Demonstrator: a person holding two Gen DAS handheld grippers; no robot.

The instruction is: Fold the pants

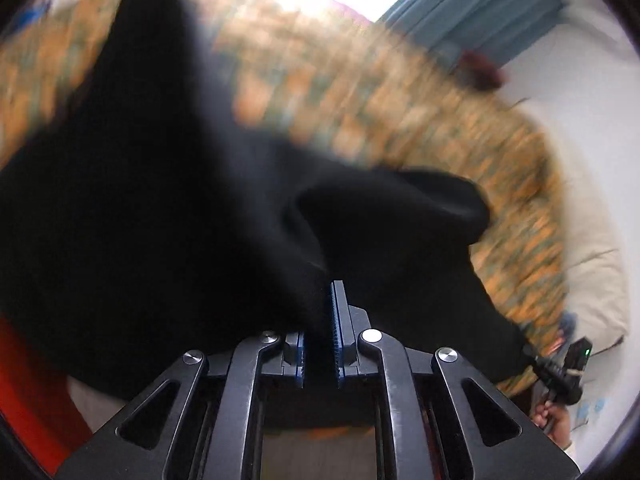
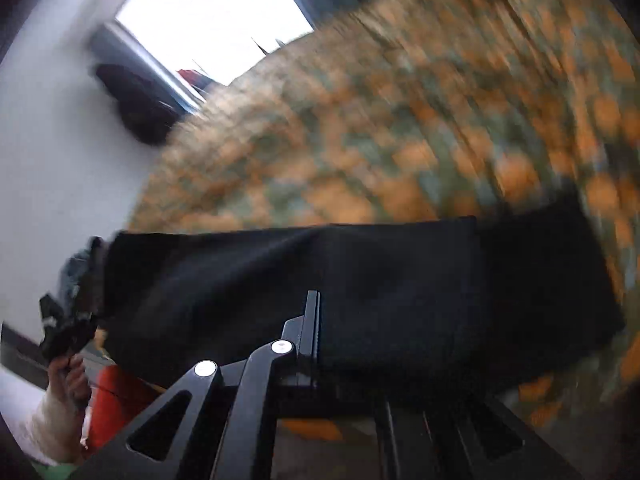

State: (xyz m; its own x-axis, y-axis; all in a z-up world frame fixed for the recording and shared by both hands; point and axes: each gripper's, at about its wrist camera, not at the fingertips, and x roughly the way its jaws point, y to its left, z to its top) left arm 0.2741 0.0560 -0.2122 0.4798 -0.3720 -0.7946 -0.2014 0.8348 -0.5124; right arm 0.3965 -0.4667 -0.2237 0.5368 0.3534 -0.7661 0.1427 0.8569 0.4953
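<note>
The black pants [image 1: 168, 208] hang lifted over the bed. My left gripper [image 1: 326, 300] is shut on a bunched edge of the cloth, which drapes over its left finger. In the right wrist view the pants [image 2: 320, 280] stretch taut across the frame. My right gripper [image 2: 320, 312] is shut on their edge; only its left finger [image 2: 312, 320] shows, the other is under the cloth. The right gripper also shows in the left wrist view [image 1: 560, 372], and the left gripper in the right wrist view [image 2: 68, 332], each pinching a corner.
The bed carries an orange and green patterned cover [image 1: 400, 112] [image 2: 400, 120], blurred by motion. A window with blue curtains [image 1: 480, 4] and white walls lie beyond. A beige pillow [image 1: 596, 288] lies at the bed's right edge. Something red [image 1: 36, 392] sits at lower left.
</note>
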